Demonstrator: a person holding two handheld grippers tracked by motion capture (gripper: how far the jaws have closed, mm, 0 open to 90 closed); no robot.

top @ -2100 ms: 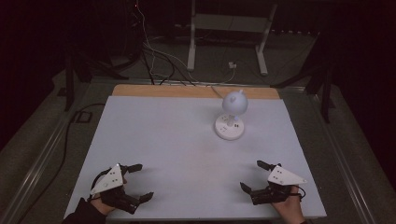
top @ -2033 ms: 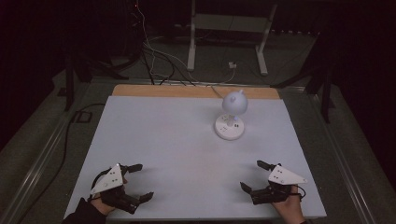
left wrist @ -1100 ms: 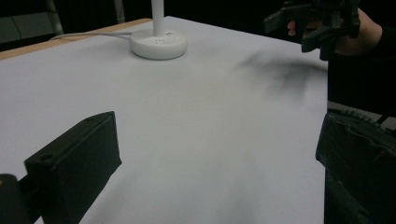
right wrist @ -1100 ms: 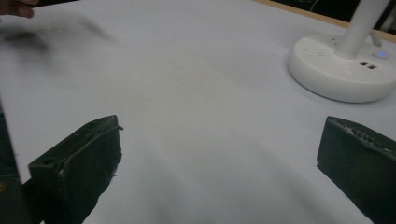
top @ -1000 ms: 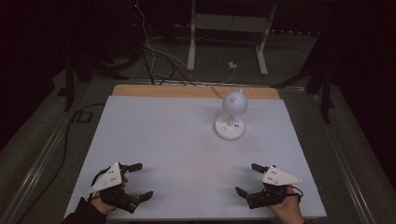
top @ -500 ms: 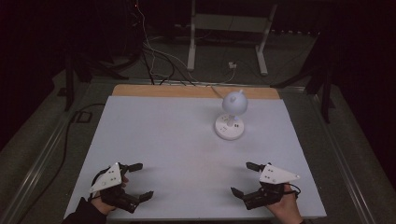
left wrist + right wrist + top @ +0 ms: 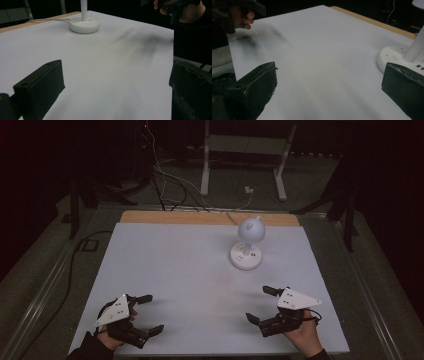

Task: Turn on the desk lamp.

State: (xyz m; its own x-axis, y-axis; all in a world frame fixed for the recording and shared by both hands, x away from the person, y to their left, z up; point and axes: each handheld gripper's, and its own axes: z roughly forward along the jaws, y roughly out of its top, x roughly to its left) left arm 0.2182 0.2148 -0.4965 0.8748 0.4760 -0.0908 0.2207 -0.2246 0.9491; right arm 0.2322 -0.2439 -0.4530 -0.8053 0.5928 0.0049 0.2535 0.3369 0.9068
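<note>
One white, seemingly round-headed lamp (image 7: 246, 245)

surface: flat white rectangular table top (image 7: 190, 270), a light wooden strip (image 7: 200, 218) along its far edge | on it: small white desk lamp with round base (image 7: 245, 256), right of centre, toward the far edge

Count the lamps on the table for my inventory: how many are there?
1. The white desk lamp stands toward the far right of the white table, ahead of the right gripper. Nothing on the table could hide another.
</note>
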